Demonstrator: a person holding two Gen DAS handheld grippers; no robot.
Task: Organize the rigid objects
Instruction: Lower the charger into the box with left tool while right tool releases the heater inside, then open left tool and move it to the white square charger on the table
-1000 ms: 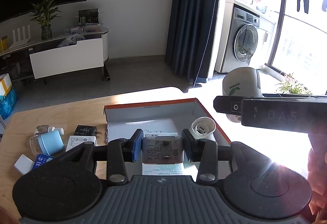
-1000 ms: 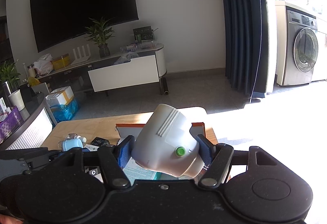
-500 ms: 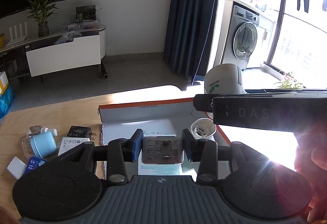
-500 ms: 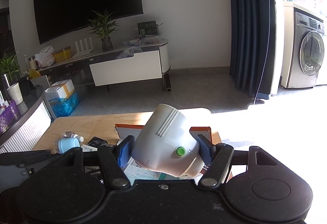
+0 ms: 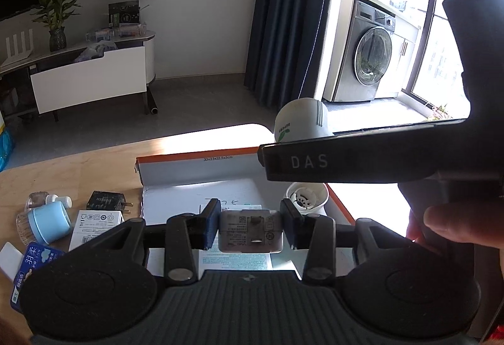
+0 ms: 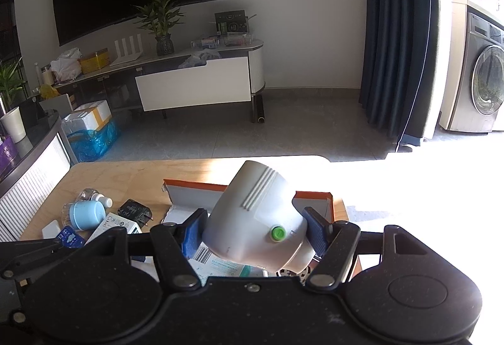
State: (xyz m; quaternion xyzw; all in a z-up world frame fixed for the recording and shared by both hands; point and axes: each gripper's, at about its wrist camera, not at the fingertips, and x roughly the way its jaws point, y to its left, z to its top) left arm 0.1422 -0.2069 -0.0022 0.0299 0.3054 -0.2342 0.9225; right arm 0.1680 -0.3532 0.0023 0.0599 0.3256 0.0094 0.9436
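My left gripper [image 5: 250, 227] is shut on a small white charger [image 5: 250, 231], held above the open orange-edged cardboard box [image 5: 201, 161] on the wooden table. My right gripper [image 6: 256, 233] is shut on a white plastic device with a green button [image 6: 255, 219], held above the same box [image 6: 195, 187]. In the left wrist view the right gripper's black body [image 5: 362, 161] crosses in front with the white device [image 5: 300, 124] at its tip. A white round cup-like part [image 5: 307, 198] and a leaflet [image 5: 234, 260] lie in the box.
Left of the box lie a black plug adapter [image 5: 107, 201], a light blue cap on a clear bottle [image 5: 47, 219], a white carton [image 5: 94, 227] and a blue packet [image 5: 31, 266]. The same items show in the right wrist view [image 6: 88, 214]. Strong sunlight washes the table's right side.
The right gripper with the white device has moved left and over the box, closer to my left gripper. The left gripper still holds the charger over the box.
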